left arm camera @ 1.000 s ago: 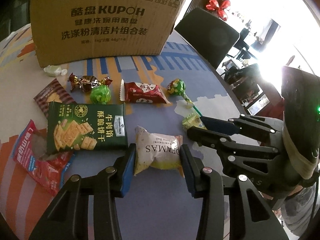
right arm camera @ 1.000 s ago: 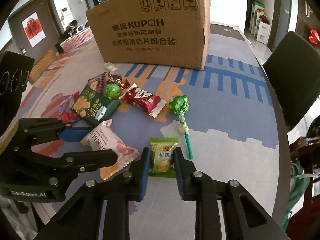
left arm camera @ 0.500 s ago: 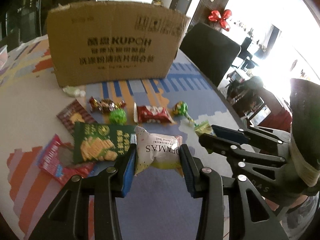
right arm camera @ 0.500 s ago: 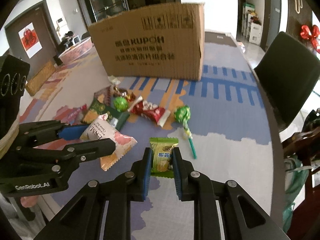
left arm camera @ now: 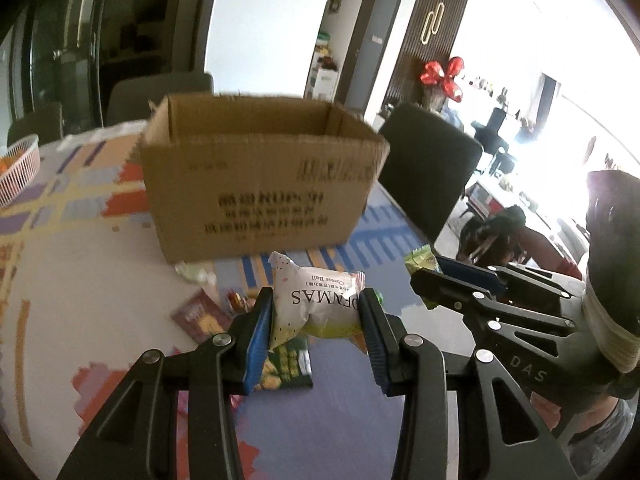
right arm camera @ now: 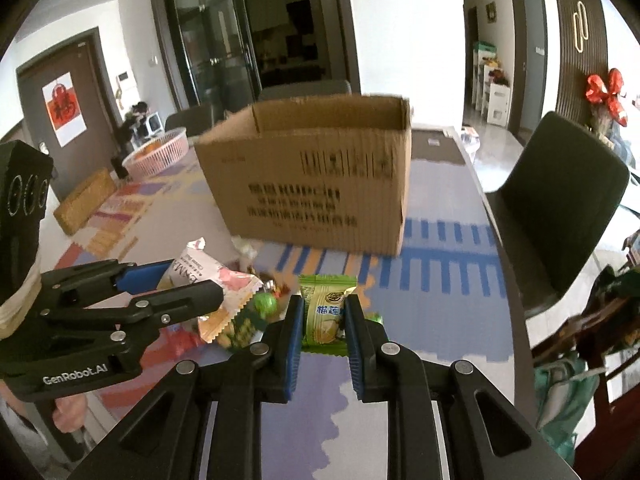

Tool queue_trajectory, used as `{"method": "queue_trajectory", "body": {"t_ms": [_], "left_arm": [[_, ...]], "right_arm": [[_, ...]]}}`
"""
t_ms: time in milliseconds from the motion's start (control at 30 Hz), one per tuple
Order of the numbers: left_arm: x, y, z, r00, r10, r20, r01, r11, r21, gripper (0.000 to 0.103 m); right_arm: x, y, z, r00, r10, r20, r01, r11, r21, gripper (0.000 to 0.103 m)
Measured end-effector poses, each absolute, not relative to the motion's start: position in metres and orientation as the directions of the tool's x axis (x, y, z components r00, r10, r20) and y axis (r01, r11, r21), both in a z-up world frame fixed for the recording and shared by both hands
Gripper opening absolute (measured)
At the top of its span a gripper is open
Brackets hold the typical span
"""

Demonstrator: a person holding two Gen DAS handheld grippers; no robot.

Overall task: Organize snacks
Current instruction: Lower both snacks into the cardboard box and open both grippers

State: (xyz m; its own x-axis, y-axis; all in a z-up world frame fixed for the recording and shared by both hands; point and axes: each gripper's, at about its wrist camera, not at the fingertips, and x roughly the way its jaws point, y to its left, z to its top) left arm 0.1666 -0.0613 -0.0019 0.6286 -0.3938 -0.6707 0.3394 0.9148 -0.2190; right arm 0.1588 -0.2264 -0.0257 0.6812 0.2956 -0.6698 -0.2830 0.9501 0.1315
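One box (left arm camera: 256, 184), two held snack packets (left arm camera: 320, 304).

Blurred print, buried snacks

I can't read the smeared lettering on the cardboard box (left arm camera: 256, 196), and my left claw (left arm camera: 316, 322) covers most of the green cracker bag (left arm camera: 286, 366) (its label unreadable) on the worktop (left arm camera: 80, 280).

brown corrugated cardboard box (left arm camera: 256, 188): matt paper, ahead of both claws | white cheese-ball packet (left arm camera: 316, 304): glossy plastic film, crinkled, between left claw's blue ribbed pads | green wrapped snack (right arm camera: 324, 312): shiny film, between right claw's pads | claw arms: matt black plastic, silver metal rivets
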Motion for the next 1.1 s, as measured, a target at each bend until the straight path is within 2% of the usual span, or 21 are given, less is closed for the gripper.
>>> {"method": "queue_trajectory", "body": {"t_ms": [333,700,1100], "left_arm": [[0.191,-0.05,0.049,0.715,-0.378,-0.588,0.34,0.923,-0.18,0.042],[0.228,-0.037,0.079,0.78,-0.331,-0.531,0.313,0.941,-0.127,0.042],[0.27,-0.028,0.083,0.778,-0.316,-0.543,0.296,0.947,-0.128,0.042]], "right_arm": [[0.183,-0.221,0.013,0.738,0.317,-0.596,-0.293,0.946,0.14,0.021],[0.223,-0.209,0.051,0.789,0.334,-0.516,-0.308,0.941,0.138,0.021],[0.267,-0.196,0.067,0.794,0.337,-0.507,-0.325,0.939,0.115,0.021]]}}
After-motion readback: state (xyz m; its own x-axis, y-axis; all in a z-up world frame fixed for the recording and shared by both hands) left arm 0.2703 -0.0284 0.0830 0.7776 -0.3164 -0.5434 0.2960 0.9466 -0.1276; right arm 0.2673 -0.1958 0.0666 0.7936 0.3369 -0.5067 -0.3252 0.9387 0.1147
